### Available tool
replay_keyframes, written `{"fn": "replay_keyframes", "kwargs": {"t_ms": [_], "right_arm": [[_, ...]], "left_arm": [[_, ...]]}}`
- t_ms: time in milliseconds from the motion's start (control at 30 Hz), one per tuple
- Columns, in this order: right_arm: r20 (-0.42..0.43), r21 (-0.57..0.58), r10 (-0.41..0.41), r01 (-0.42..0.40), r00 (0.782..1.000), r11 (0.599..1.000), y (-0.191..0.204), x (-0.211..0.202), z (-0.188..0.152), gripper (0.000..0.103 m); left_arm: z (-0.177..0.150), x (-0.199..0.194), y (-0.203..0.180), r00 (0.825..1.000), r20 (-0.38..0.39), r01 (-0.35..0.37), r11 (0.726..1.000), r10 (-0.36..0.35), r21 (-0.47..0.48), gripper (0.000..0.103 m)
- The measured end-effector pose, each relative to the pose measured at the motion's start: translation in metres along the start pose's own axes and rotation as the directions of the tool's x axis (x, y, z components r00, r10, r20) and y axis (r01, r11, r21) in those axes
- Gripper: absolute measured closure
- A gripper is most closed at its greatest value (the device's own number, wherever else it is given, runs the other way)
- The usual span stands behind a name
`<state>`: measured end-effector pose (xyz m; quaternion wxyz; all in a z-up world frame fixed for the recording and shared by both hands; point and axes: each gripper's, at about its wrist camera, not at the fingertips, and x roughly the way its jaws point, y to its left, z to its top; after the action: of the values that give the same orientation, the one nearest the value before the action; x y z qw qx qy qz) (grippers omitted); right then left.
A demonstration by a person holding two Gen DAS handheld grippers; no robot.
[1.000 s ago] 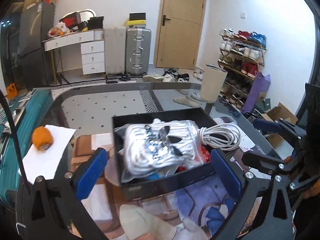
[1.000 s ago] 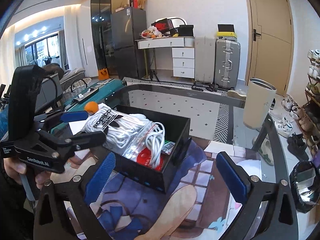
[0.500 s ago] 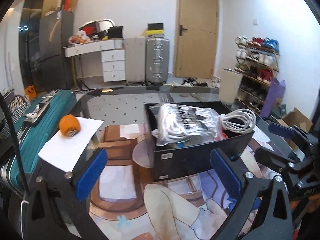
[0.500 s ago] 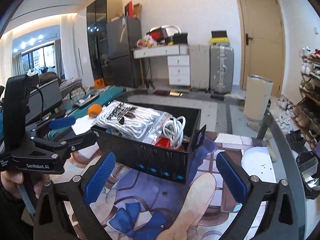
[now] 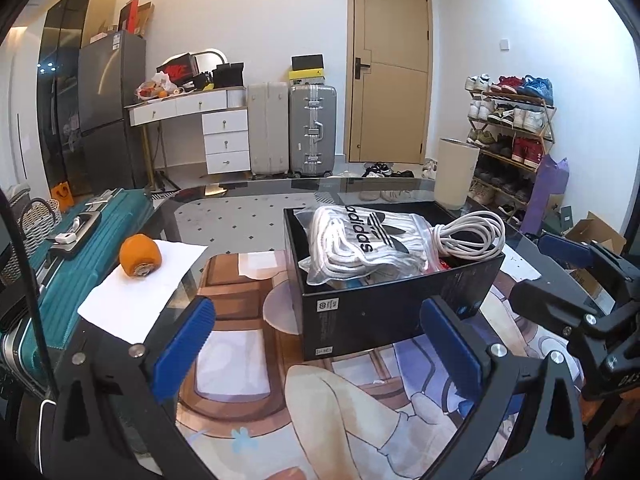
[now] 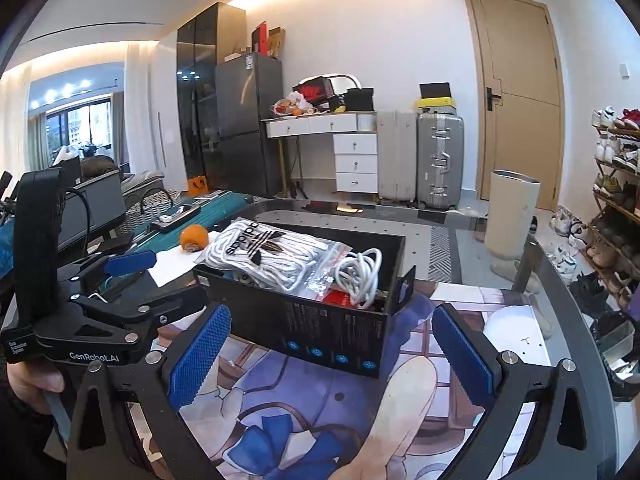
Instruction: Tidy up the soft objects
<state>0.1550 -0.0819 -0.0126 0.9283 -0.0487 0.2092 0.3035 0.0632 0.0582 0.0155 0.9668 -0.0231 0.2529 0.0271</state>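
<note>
Your left gripper (image 5: 316, 344) and right gripper (image 6: 332, 350) both hover spread wide and empty just short of the black box (image 5: 394, 304) on the table (image 6: 504, 240); neither touches anything.

The task's soft goods sit inside the box: a clear bag of white cords (image 5: 368, 240), printed with a black trefoil logo, is heaped above the box's rim at the end nearer the orange fruit (image 5: 140, 257); a coil of white cable (image 5: 472, 232) rests against the bag at the box's other end, over something red that is mostly hidden.

The bag looks light, limp and slick; its film will likely slide between your pads and sag, so pinch a gathered fold or the sealed edge, taking cords with it, rather than the smooth flat face.

The cable looks light and springy; take it across the bundled middle of the coil, since a single strand would probably let the loops unravel.

Beside the box, the fruit sits on white paper (image 5: 144, 284).
</note>
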Motion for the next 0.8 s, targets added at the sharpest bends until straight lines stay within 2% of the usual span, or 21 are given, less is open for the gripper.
{"fn": "replay_keyframes", "kwargs": {"t_ms": [300, 800], "right_arm": [[0.009, -0.027, -0.012, 0.012, 1.0, 1.0, 0.0046, -0.0022, -0.001, 0.001], [0.012, -0.026, -0.017, 0.017, 1.0, 1.0, 0.0035, -0.0028, -0.0014, 0.001]], "left_arm": [[0.0, -0.0054, -0.0015, 1.0, 0.023, -0.015, 1.0, 0.015, -0.007, 0.0], [-0.0007, -0.0035, -0.0012, 1.0, 0.019, -0.018, 1.0, 0.018, -0.012, 0.0]]}}
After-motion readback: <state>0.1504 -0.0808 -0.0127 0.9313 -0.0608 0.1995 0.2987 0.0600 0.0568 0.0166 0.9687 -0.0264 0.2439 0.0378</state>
